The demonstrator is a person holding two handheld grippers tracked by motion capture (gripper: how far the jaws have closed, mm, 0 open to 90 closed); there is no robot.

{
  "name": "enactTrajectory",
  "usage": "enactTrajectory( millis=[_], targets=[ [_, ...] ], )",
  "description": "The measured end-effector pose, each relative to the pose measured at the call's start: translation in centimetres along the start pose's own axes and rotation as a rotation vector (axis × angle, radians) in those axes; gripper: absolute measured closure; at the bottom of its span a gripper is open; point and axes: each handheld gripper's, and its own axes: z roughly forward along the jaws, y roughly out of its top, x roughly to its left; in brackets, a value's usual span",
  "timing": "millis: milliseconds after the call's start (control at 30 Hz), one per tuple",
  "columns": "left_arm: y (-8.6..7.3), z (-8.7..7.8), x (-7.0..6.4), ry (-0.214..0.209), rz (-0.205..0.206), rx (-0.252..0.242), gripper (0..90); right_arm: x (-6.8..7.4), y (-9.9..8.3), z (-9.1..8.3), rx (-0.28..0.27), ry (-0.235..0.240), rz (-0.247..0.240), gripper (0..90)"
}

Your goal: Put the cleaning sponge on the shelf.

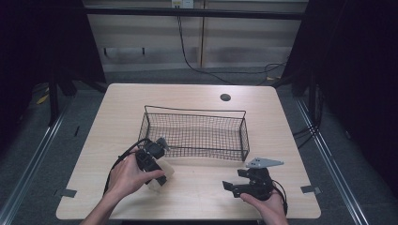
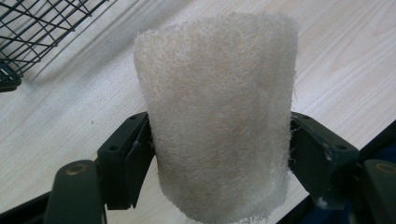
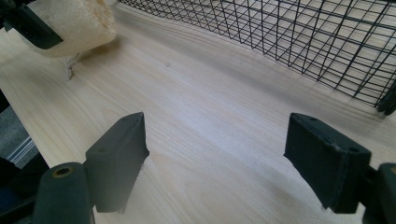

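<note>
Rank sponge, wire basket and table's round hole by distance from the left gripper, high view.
1. Sponge: clamped between the left gripper fingers.
2. Wire basket: just beyond, mid-table.
3. Round hole: far edge, behind the basket.

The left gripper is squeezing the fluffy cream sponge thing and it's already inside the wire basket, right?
Not quite. The left gripper does squeeze the cream sponge, but the sponge isn't inside the wire basket. The high view shows it held over the bare table, in front of the basket.
</note>
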Motion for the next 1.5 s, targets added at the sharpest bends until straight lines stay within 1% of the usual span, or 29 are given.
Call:
enactTrajectory(
  millis=[33,133,167,200,233,433,533,600,667,700,767,833,1033,1067,1200,1233,1267,1400,1500],
  targets=[
    [0.0,-0.1,0.0,0.006,0.007,-0.002,26.8,0.0,0.0,0.0,0.001,-0.001,0.004,20.7],
    [-0.1,-0.5,0.1,0.002,0.002,-0.009,26.8,0.1,0.0,0.0,0.003,0.002,0.001,20.7],
    [-0.2,-0.6,0.1,0.008,-0.011,-0.011,26.8,0.1,0.0,0.0,0.003,0.001,0.001,20.7],
    [-0.3,-0.8,0.3,0.011,-0.003,-0.011,26.8,0.1,0.0,0.0,0.004,0.000,0.003,20.7],
    [-0.4,-0.9,0.3,0.012,-0.014,-0.019,26.8,0.0,0.0,0.0,0.003,0.001,0.004,20.7],
    [-0.9,-2.1,0.7,-0.009,-0.034,-0.053,26.8,0.0,0.0,0.0,0.003,0.000,0.007,20.7],
    [-1.1,-2.6,0.6,-0.011,-0.023,-0.062,26.8,0.0,-0.1,0.0,0.004,0.002,0.009,20.8],
    [-1.2,-2.9,0.5,-0.001,-0.013,-0.068,26.9,0.1,-0.1,0.0,0.006,0.000,0.009,20.7],
    [-1.3,-3.3,0.5,-0.007,-0.006,-0.071,26.9,0.0,-0.1,0.1,0.006,0.000,0.013,20.7],
    [-1.3,-3.3,0.5,-0.007,-0.006,-0.071,26.9,0.0,-0.1,0.1,0.006,0.000,0.013,20.7],
    [-1.5,-3.6,0.6,-0.007,-0.021,-0.077,26.9,0.1,-0.1,0.1,0.007,0.000,0.013,20.7],
    [-1.6,-3.8,0.7,-0.016,-0.021,-0.078,26.9,0.1,-0.1,0.1,0.009,0.003,0.014,20.7],
    [-1.7,-5.2,0.8,-0.036,-0.018,-0.106,26.9,0.1,-0.1,0.1,0.007,0.003,0.011,20.7],
    [-1.7,-5.3,0.8,-0.034,-0.017,-0.108,26.9,0.1,-0.1,0.1,0.008,0.004,0.011,20.7],
    [-1.7,-6.2,1.0,-0.056,-0.008,-0.121,26.9,0.1,-0.1,0.1,0.009,0.004,0.013,20.7],
    [-1.7,-6.3,1.1,-0.067,-0.010,-0.126,26.9,0.1,-0.1,0.1,0.009,0.004,0.013,20.7],
    [-1.7,-6.4,1.1,-0.068,-0.009,-0.127,26.9,0.1,-0.1,0.1,0.009,0.004,0.013,20.7],
    [-1.6,-6.5,1.1,-0.103,0.016,-0.131,26.9,0.1,-0.1,0.1,0.010,0.006,0.013,20.8],
    [-1.3,-6.8,1.2,-0.105,0.003,-0.140,26.9,0.2,-0.1,0.1,0.013,0.005,0.012,20.8]
  ],
)
